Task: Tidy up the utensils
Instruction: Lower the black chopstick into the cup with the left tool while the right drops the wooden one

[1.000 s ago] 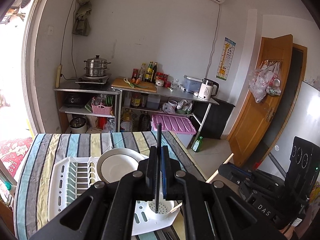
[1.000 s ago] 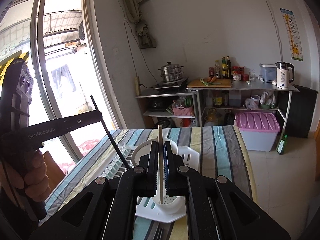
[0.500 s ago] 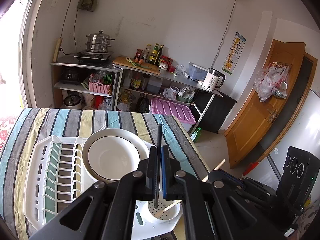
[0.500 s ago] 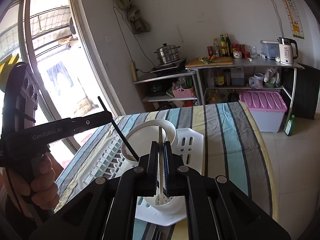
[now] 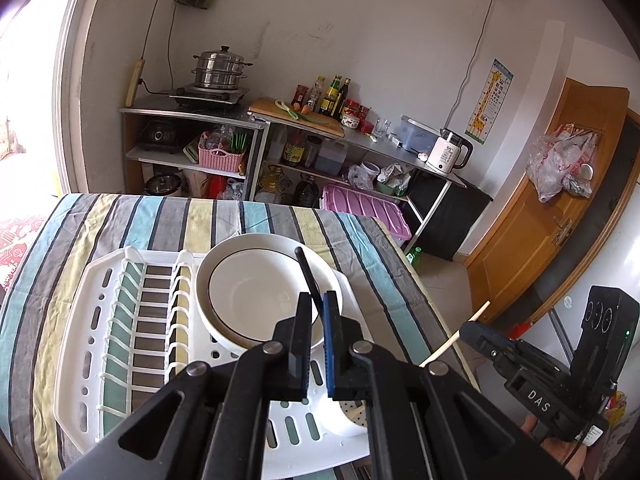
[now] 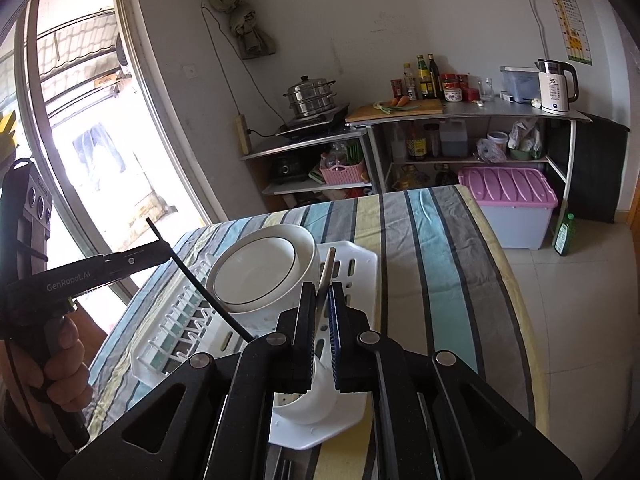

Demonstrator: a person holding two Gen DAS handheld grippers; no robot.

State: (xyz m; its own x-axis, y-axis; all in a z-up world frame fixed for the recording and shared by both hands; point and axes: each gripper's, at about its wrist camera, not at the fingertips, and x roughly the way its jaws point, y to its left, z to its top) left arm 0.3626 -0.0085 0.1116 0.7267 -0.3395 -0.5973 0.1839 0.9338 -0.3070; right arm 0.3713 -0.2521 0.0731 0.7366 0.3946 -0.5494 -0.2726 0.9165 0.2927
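Note:
My left gripper [image 5: 316, 304] is shut on a black chopstick [image 5: 307, 276], which leans left over the white bowl [image 5: 256, 296]. My right gripper [image 6: 321, 298] is shut on a pale wooden chopstick [image 6: 327, 270] above the white perforated utensil cup [image 6: 308, 404]. The cup stands at the near right corner of the white dish rack [image 5: 132, 340] and also shows in the left wrist view [image 5: 352, 418]. In the right wrist view the left gripper [image 6: 160, 250] holds the black chopstick [image 6: 208, 300] slanting down toward the cup. In the left wrist view the right gripper [image 5: 476, 332] holds the wooden chopstick [image 5: 456, 338].
The rack sits on a striped tablecloth [image 5: 180, 220]; the table's right edge [image 5: 424, 292] drops to a tiled floor. Behind stand metal shelves with a steamer pot [image 5: 218, 68], bottles, a kettle [image 5: 448, 154] and a pink-lidded bin [image 5: 360, 208]. A wooden door [image 5: 540, 208] is at right.
Both grippers have tilted down and moved closer to the rack. Both chopsticks now lean in the jaws instead of standing straight, their lower ends nearer the utensil cup.

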